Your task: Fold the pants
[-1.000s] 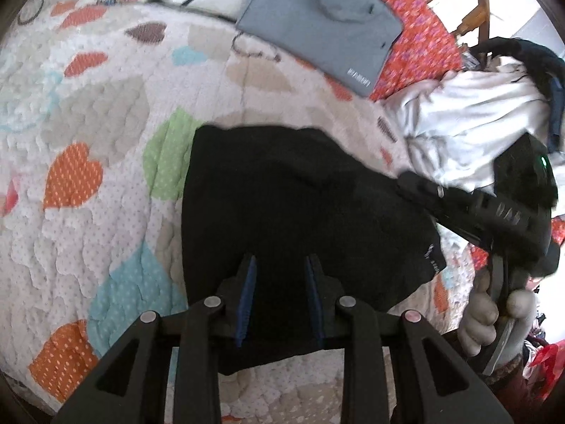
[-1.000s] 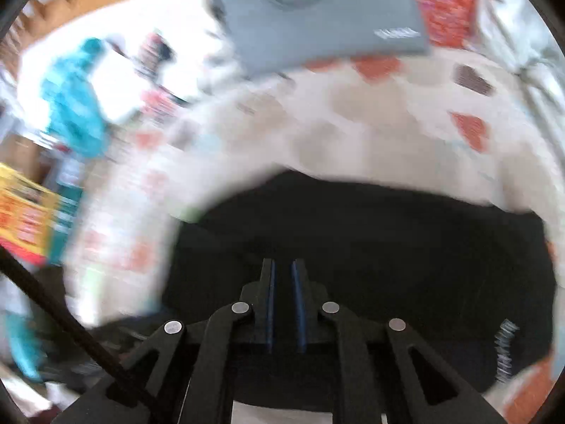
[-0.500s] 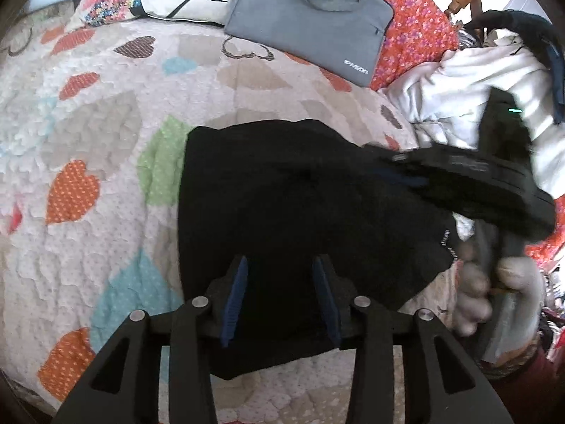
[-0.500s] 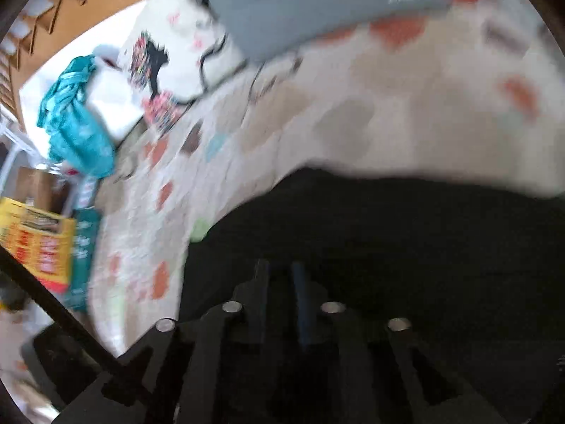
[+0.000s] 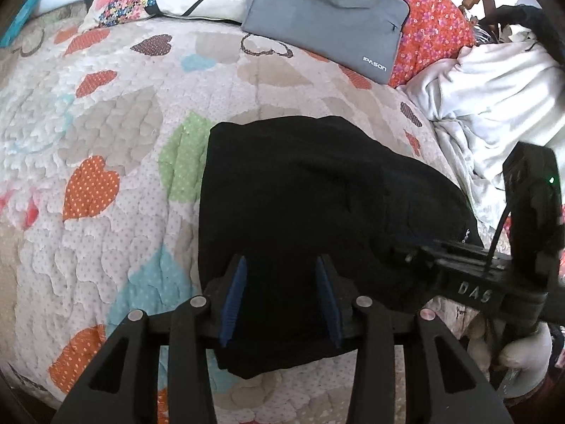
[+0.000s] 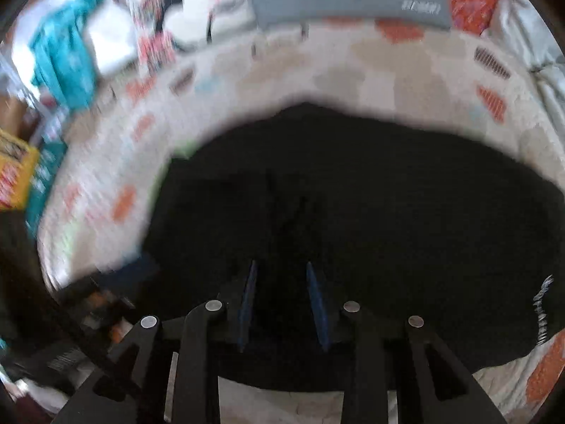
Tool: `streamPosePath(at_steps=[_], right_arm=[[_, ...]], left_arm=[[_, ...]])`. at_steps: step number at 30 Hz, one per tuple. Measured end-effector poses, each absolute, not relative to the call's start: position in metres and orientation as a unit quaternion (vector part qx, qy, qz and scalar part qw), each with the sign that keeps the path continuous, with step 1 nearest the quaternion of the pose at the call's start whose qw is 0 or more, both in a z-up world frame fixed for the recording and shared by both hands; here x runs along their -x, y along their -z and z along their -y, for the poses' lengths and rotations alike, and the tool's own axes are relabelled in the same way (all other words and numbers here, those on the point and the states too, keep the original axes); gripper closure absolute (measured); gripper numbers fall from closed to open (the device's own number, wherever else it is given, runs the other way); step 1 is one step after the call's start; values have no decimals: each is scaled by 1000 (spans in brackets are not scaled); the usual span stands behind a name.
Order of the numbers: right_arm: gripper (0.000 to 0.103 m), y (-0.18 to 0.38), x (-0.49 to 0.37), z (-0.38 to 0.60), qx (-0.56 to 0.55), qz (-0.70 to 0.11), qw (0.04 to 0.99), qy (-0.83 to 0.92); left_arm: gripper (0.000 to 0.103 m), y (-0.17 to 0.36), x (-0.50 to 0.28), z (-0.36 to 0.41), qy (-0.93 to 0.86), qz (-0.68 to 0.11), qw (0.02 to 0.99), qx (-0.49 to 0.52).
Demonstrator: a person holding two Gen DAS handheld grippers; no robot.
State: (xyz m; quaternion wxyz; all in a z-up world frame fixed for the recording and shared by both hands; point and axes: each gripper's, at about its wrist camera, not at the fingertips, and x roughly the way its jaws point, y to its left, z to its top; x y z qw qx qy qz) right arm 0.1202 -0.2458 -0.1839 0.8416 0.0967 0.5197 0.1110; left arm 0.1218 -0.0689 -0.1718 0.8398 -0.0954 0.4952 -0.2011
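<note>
Black pants (image 5: pixel 310 208) lay as a compact folded bundle on the heart-patterned quilt (image 5: pixel 106 113), near its front edge, a white printed label showing at the bundle's right end. The left gripper (image 5: pixel 280 293) hovered over the near edge with its blue pads spread, nothing pinched between them. The right gripper (image 6: pixel 282 304), seen in a blurred view, likewise appeared parted over the dark cloth, its jaws having just opened; whether its tips touched the fabric could not be told. The step in hand was judged to be release and tidying of the fold: to finish well, both tools should lift clear without snagging the top layer, then press the edges square
</note>
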Motion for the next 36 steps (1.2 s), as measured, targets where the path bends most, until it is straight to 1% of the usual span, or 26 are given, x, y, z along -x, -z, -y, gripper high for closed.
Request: streamPosePath(at_steps=[2,4,8,12,14,18,20,27,31,36], right_arm=[[70,177,-122,250,-113,-512,843,-119],[69,172,-121,259,-133,-496,850,-120],[62,167,-121,273,-168,-474,858,-110],[60,162,-120,277,-172,-462,865,-98],[55,161,-118,277,-170,-456,869,-94],[53,160,-117,278,-173,-450,871,-90],[49,161,-116,280,-176,-450,871,-89],[48,162,-116,283,-183,-447,871,-87],[44,162,-116,284,-186,-446,871,-84],[44,161,-114,289,-193,-445,871,-80]], left_arm=[[59,170,-120,70,201,-492,842,89],[58,169,-120,72,195,-489,847,79],[58,164,-117,75,177,-477,860,50],[57,162,-114,78,158,-466,871,16],[56,161,-113,79,152,-463,873,6],[56,162,-113,80,135,-467,874,-15],[56,164,-113,80,130,-470,873,-22],[56,164,-113,81,127,-472,872,-26],[55,164,-112,82,128,-471,872,-28],[55,165,-113,87,126,-475,870,-35]])
